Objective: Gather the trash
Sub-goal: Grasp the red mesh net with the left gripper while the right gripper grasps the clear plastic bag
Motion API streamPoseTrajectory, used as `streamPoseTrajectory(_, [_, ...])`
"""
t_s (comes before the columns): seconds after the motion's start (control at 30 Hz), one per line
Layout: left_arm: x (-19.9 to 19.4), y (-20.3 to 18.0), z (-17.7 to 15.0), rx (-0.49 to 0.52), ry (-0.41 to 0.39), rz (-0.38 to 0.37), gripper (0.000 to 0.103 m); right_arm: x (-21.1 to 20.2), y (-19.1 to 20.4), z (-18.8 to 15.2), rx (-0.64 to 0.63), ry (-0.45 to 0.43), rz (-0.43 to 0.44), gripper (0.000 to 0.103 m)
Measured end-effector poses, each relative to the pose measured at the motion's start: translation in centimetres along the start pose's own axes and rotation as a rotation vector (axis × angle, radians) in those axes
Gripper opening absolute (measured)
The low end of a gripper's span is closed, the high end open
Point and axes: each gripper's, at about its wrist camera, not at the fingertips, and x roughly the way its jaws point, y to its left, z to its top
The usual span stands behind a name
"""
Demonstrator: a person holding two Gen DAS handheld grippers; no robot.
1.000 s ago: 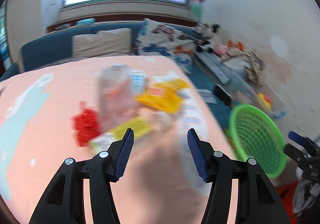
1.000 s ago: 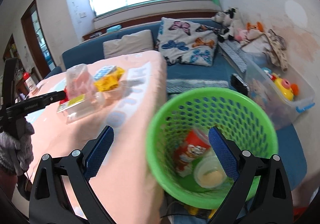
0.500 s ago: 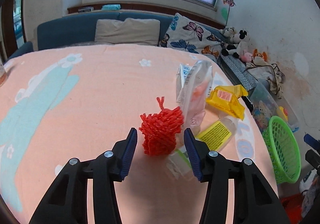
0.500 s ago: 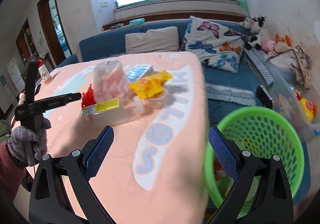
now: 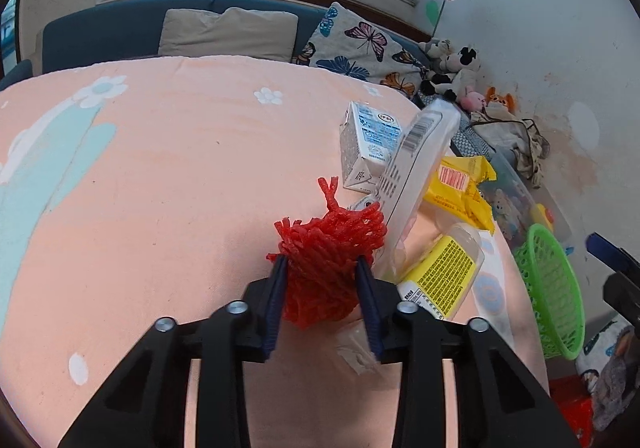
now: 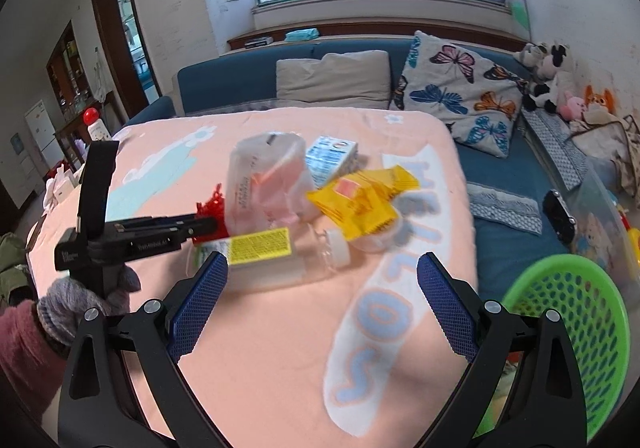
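A red foam net [image 5: 326,262] lies on the peach tablecloth, and my left gripper [image 5: 322,280] is shut on it, pads pressing both sides. Beside it are a clear plastic container [image 5: 416,175], a small milk carton [image 5: 370,145], a yellow wrapper [image 5: 464,187] and a clear bottle with a yellow label [image 5: 440,280]. My right gripper [image 6: 322,300] is open and empty above the table's near edge, with the bottle [image 6: 272,256] just beyond its left finger. The green mesh basket [image 6: 576,328] sits low at the right, off the table.
A blue sofa [image 6: 248,83] with a beige pillow and a butterfly cushion [image 6: 460,91] runs behind the table. Stuffed toys [image 6: 548,79] and a clear storage box [image 5: 516,191] lie along the right wall. My gloved left hand [image 6: 80,300] shows at the table's left.
My left gripper moved forward and closed on the red foam net. My right gripper swung left, away from the green basket, toward the trash pile.
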Motion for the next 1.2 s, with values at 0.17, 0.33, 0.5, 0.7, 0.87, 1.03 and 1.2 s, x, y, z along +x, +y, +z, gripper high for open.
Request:
streamPoseTrajectory(0.17, [-0.5, 0.0, -0.2, 0.019, -0.023, 0.005, 0.023, 2.2, 1.1, 0.6, 0.010, 0.030, 0.021, 0.093])
streamPoseTrajectory(0.33, [-2.0, 0.6, -0.3, 0.013, -0.051, 0.008, 0.022, 3.9, 2.3, 1.4, 0.011, 0.043, 0.038, 0.091])
streamPoseTrajectory(0.5, [-3.8, 1.8, -0.4, 0.003, -0.080, 0.029, 0.022, 5.7, 3.9, 2.6, 0.022, 0.041, 0.078, 0.090])
streamPoseTrajectory(0.7, [-5.5, 3.8, -0.5, -0.019, -0.107, 0.040, 0.022, 8.5, 6.6, 3.3, 0.014, 0.050, 0.092, 0.085])
streamPoseTrajectory(0.87, [-6.1, 4.9, -0.6, -0.033, -0.116, 0.044, 0.022, 11.1, 7.9, 3.6, 0.015, 0.054, 0.027, 0.078])
streamPoseTrajectory(1.03, [-6.1, 5.8, -1.0, -0.043, -0.112, 0.045, 0.022, 13.1, 7.8, 3.8, 0.029, 0.062, -0.044, 0.075])
streamPoseTrajectory(1.2, [-6.1, 5.9, -1.1, -0.047, -0.115, 0.043, 0.022, 14.5, 6.9, 3.5, 0.059, 0.093, -0.041, 0.040])
